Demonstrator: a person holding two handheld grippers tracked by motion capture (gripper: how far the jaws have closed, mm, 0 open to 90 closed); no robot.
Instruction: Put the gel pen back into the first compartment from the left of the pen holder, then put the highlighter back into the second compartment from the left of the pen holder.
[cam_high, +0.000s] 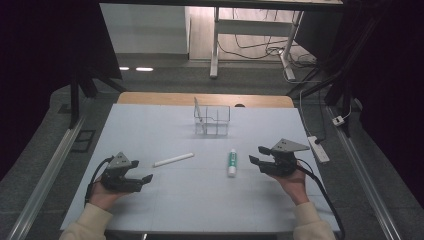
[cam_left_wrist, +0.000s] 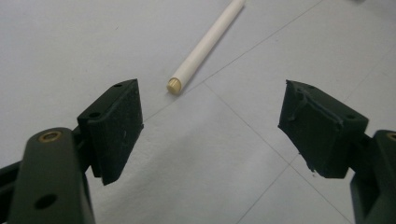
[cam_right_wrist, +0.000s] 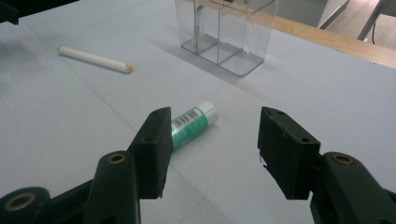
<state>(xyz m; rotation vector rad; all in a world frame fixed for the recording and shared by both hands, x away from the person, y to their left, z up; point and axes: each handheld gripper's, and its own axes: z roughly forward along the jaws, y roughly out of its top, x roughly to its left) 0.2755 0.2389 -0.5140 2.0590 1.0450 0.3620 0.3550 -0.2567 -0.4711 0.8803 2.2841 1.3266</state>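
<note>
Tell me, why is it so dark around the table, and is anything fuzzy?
High view: the sides are nearly black, while light falls on the table and the floor behind. Left gripper view: the jaws up close look soft, the white stick is sharper. Right gripper view: the clear box casts a faint shadow, and the glue stick looks fairly sharp.

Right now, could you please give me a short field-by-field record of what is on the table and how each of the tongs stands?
surface: pale blue table, marked with thin lines
left tongs: open, empty, low over the table
right tongs: open, empty, low over the table
white stick: lies flat ahead of the left tongs, untouched
glue stick: green and white, lies flat next to the right tongs, untouched
clear organiser: stands upright at the far middle, its compartments look empty
</note>
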